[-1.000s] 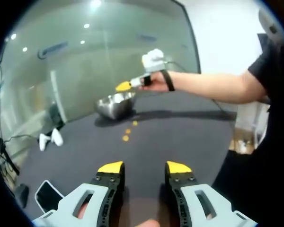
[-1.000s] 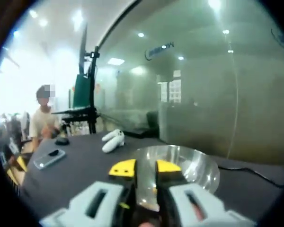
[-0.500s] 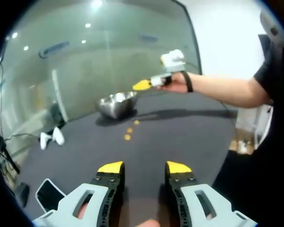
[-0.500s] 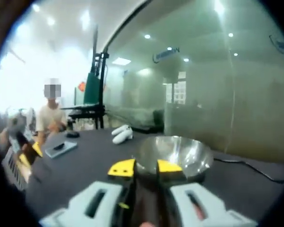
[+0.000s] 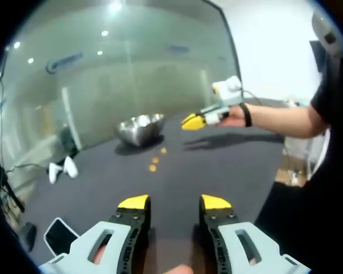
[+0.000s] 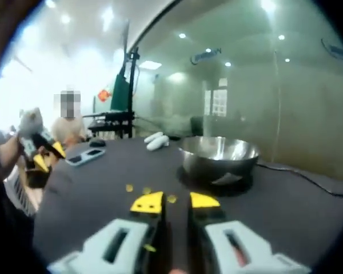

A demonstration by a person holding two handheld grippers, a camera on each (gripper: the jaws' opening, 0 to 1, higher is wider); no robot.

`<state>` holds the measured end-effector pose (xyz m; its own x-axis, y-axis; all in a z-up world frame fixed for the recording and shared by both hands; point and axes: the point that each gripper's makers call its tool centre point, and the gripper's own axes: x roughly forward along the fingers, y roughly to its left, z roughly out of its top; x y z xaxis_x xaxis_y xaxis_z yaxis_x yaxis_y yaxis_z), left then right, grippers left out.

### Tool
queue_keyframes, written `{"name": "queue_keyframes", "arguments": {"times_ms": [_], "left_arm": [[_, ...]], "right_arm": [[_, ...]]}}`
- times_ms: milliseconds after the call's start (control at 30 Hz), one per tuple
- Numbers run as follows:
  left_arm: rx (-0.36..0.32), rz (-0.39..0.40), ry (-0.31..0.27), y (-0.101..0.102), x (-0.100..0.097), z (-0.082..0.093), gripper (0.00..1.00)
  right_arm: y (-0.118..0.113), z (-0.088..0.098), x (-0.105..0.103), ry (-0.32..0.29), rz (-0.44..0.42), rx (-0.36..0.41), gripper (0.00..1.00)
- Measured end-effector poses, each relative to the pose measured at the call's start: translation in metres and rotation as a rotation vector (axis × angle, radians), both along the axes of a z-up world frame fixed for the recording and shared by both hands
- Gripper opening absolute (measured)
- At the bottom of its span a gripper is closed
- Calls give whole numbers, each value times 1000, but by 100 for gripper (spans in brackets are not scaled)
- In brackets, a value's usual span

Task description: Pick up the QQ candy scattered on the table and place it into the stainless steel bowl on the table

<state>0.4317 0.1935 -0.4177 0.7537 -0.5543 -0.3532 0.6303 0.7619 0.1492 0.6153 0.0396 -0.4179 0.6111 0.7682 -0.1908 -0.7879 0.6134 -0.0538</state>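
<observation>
Three small yellow QQ candies (image 6: 147,190) lie on the dark grey tabletop (image 6: 286,200) beside the shiny stainless steel bowl (image 6: 218,153), so the empty right hand-held gripper (image 6: 174,201), jaws slightly apart, should drop squarely over one; the left hand-held gripper (image 5: 174,201) waits open

In my left gripper view the bowl (image 5: 140,128) sits far back on the tabletop (image 5: 228,165). Some candies (image 5: 153,168) lie on the tabletop in front of it. A phone (image 5: 60,235) lies near me on the left, and two controllers (image 5: 62,168) lie farther back on that side. My right gripper (image 5: 191,120) hangs above the tabletop, right of the bowl
</observation>
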Motion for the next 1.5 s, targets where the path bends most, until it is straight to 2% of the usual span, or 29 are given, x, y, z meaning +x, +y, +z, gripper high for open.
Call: {"name": "queue_keyframes", "arguments": {"times_ms": [133,367,533,700,867,1067,1133,1200,1267,1333,1433,1500], "left_arm": [[1,-3,-3,0,-4,3,36],[-6,14,-3,4,-2,2,36],[-28,1,0,0,-6,3,36],[-18,0,6,-1,-6,1,36],[-13,-10,3,-3,-7,2,36],[-14,11,9,4,-5,0,36],[-35,6,12,3,-7,2,36],[-115,-17,12,-5,-9,10,35],[-102,-18,9,-4,-9,11,35],[-56,-5,9,-1,-8,6,35],[-72,-20,14,-4,-9,6,35],[-50,-21,12,-4,-9,3,35]], "right_arm": [[10,-4,-1,-7,-9,1,16],[33,-20,6,0,25,-56,16],[43,-36,20,43,32,-79,17],[54,-47,30,87,40,-83,17],[64,-49,33,103,60,-85,17],[71,-62,35,101,70,-126,16],[70,-61,37,92,66,-124,15],[69,-60,39,86,60,-127,11],[69,-60,39,82,59,-126,10],[69,-60,38,71,62,-129,9],[70,-60,38,64,65,-137,9],[69,-59,38,66,66,-135,9]]}}
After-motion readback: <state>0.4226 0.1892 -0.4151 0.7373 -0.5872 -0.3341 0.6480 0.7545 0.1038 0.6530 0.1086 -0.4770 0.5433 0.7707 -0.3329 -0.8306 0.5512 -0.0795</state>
